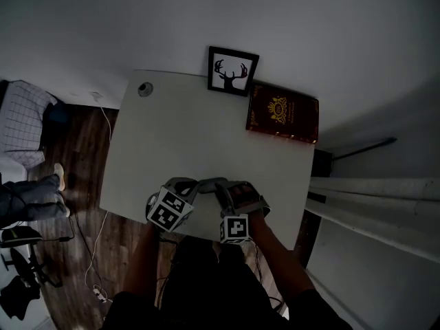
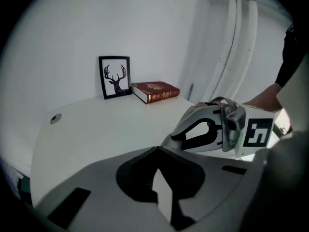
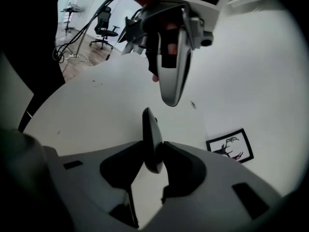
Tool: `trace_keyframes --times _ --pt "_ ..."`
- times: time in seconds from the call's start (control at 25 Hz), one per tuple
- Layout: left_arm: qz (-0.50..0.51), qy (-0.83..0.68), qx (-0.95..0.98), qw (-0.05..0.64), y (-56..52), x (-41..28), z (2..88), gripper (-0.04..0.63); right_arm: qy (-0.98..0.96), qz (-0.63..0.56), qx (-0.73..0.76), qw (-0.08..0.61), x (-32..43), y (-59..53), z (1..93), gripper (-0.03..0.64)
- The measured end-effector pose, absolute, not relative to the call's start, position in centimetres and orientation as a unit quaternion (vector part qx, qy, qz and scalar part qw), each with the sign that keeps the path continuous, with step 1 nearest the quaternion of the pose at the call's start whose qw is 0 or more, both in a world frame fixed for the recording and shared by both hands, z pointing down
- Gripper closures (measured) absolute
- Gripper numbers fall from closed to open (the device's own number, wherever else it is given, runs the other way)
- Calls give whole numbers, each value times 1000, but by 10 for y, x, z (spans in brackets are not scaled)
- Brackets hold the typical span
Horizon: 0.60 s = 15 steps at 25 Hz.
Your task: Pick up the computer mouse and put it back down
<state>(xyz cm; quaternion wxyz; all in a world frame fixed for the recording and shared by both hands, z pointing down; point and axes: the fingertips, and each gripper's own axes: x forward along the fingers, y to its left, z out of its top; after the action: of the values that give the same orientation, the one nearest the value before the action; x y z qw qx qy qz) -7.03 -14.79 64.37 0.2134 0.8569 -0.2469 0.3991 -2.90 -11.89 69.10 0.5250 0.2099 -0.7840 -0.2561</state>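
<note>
My left gripper (image 2: 157,150) tilts down, fingers shut tight on nothing. My right gripper (image 3: 153,151) sits close beside it, tilted down too, fingers pinching the mouse (image 3: 150,134).

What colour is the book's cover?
The book is dark red with gold ornament, clearest in the head view.

We see a white table (image 1: 206,150), a black-framed picture (image 1: 232,71) of a black stag on white at upper centre, a dark red book (image 1: 282,112) with gold ornament, black-and-white square-patterned cubes (image 1: 168,210), a black mouse (image 3: 151,141) and a brown wooden floor (image 1: 82,150) at left.
</note>
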Motion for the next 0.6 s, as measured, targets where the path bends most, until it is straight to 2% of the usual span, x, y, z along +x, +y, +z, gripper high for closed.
trace_keyframes --times 0.24,0.44,0.6 --pt "358 -335 848 203 -151 -85 625 595 -830 -95 280 474 -16 -124 678 479" --pt "321 -398 837 195 -148 -86 608 595 -848 92 378 360 11 -131 651 480" --pt "293 -433 835 172 -143 -73 593 595 -847 120 428 291 25 -135 618 480"
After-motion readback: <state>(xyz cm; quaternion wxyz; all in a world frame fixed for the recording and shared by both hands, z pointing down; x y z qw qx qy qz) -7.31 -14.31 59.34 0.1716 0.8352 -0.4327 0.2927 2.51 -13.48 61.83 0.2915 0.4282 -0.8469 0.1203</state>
